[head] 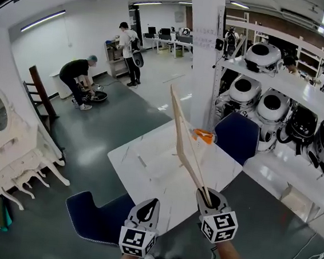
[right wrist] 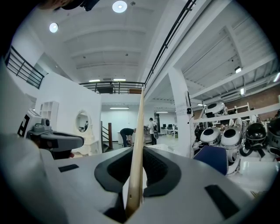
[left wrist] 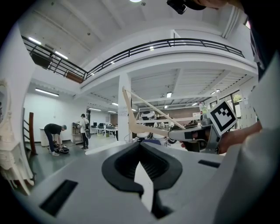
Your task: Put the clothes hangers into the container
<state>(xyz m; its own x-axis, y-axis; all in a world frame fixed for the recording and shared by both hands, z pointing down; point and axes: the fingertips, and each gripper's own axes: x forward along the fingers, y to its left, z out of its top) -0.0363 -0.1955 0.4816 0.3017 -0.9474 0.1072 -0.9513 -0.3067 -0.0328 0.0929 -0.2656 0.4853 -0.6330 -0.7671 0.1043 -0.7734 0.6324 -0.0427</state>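
Note:
A pale wooden clothes hanger (head: 180,131) slants up and away over the white table (head: 146,173). My right gripper (head: 205,193) is shut on its near end at the table's front edge. In the right gripper view the hanger (right wrist: 138,144) rises straight up from between the pads. The left gripper view shows the hanger (left wrist: 146,128) and the right gripper (left wrist: 192,134) off to the right. My left gripper (head: 149,207) is beside the right one. Its jaws (left wrist: 143,171) stand a narrow gap apart with nothing between them. I cannot make out a container.
A small orange object (head: 203,137) lies at the table's far right corner. Blue chairs stand at the near left (head: 98,217) and far right (head: 239,135). A white pillar (head: 204,50) and shelves of white robot heads (head: 274,106) are behind. Two people (head: 81,80) work far off.

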